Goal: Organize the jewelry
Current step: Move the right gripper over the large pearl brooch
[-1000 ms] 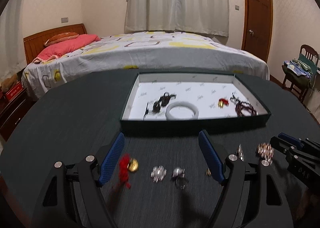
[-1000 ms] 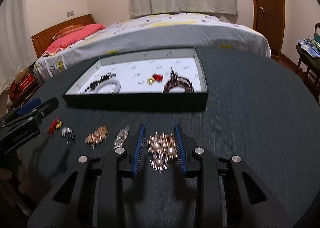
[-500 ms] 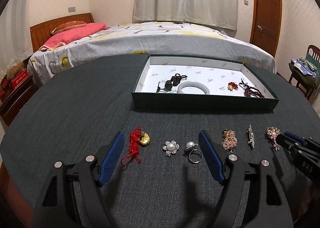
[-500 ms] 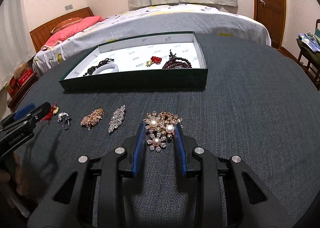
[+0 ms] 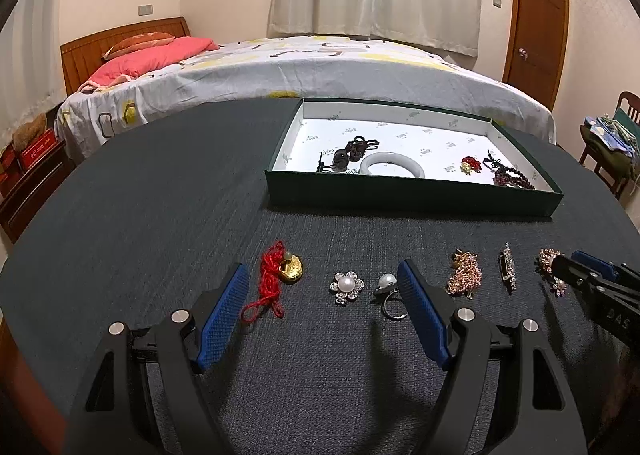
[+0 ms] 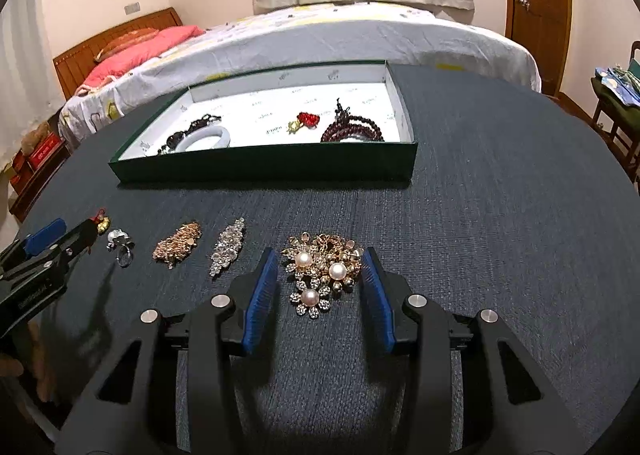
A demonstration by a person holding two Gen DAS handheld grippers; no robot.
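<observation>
Left wrist view shows the left gripper (image 5: 322, 305) spread wide above the near part of the dark tabletop (image 5: 160, 191), grasping nothing; between its blue pads lie a flower brooch (image 5: 347, 287) with a pearl centre and a pearl ring (image 5: 389, 293), the ring just beside the right pad. A gold charm on red cord (image 5: 276, 279) lies just beyond the left pad. Further right along the same row sit a rose-gold brooch (image 5: 464, 274) and a slim crystal pin (image 5: 507, 266). In the right wrist view the right gripper (image 6: 320, 283) is also released, its pads flanking a big pearl brooch (image 6: 322, 269) without visibly pressing it. A green box (image 6: 264, 169) with a white lining stands toward the far edge of the tabletop, holding a white bangle (image 6: 208, 138), a dark bead strand (image 6: 192, 127), a red and gold charm (image 6: 305, 121) and a dark red bead bracelet (image 6: 352, 129) in its right corner.
</observation>
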